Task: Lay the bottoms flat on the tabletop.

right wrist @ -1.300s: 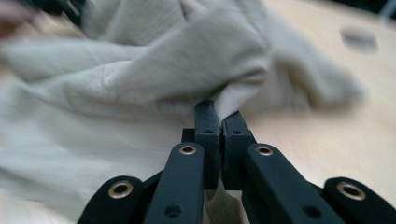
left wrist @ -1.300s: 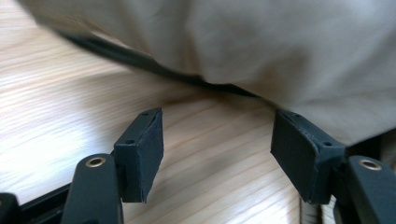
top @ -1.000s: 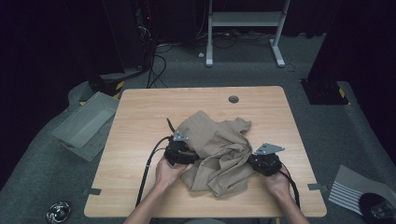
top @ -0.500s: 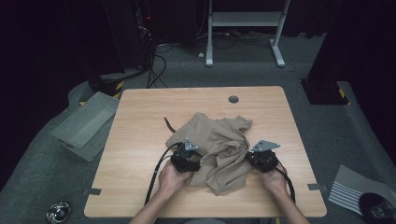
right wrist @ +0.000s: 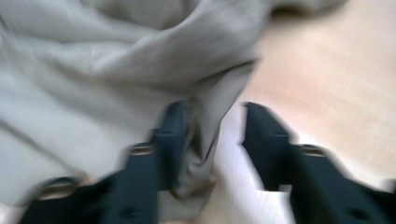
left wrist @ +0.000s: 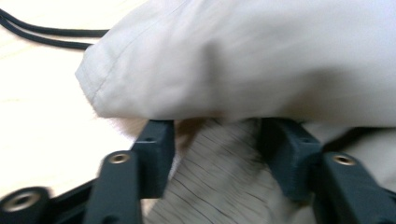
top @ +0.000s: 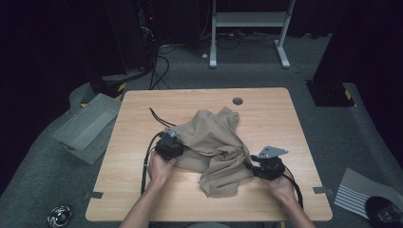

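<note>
1. We see the cloth [top: 214, 147] lying crumpled at the middle of the table [top: 142, 194], a bit toward the near edge.
2. Our left gripper [top: 175, 141] sits at its left edge; the jaws have just been opening a little and stand apart, with a fold between them (no squeeze visible).
3. Our right gripper [top: 250, 164] is at the cloth's near right edge; its jaws have just been opening, and a fold lies along one of them.
4. A grey bin [top: 85, 126] sits on the floor, left of the table.

Beige cloth [top: 214, 142]; light wood table [top: 142, 199]; grey tray [top: 85, 126].
</note>
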Available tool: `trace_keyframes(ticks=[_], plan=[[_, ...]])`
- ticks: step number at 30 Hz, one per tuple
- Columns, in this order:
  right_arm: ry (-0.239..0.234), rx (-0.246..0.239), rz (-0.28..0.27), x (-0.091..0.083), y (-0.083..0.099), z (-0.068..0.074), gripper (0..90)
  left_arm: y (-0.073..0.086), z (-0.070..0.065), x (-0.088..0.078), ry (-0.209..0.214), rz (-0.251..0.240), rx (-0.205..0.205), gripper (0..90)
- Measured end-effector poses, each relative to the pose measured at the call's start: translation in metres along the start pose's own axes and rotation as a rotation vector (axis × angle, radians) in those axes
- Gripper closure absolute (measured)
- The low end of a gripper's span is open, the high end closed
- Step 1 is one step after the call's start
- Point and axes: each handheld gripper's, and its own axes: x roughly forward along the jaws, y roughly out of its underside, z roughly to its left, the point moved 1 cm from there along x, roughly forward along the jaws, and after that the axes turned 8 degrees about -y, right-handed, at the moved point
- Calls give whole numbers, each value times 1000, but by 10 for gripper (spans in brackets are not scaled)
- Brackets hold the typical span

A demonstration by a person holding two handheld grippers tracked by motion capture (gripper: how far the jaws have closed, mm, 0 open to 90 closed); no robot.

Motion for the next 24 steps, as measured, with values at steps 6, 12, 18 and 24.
trace_keyframes(ticks=[6, 12, 18, 24], plan=[[-23, -31, -105, -2, -60, 4, 375, 3, -14, 1, 68, 13, -6, 375], [-45, 17, 57, 59, -90, -7, 637, 4, -15, 5, 28, 6, 83, 370], [-5, -14, 140, 69, -70, -9, 882, 5, -1, 10, 14, -5, 85, 374], [41, 70, 193, 37, -11, -24, 879, 1, 18, 18, -9, 11, 61, 372]])
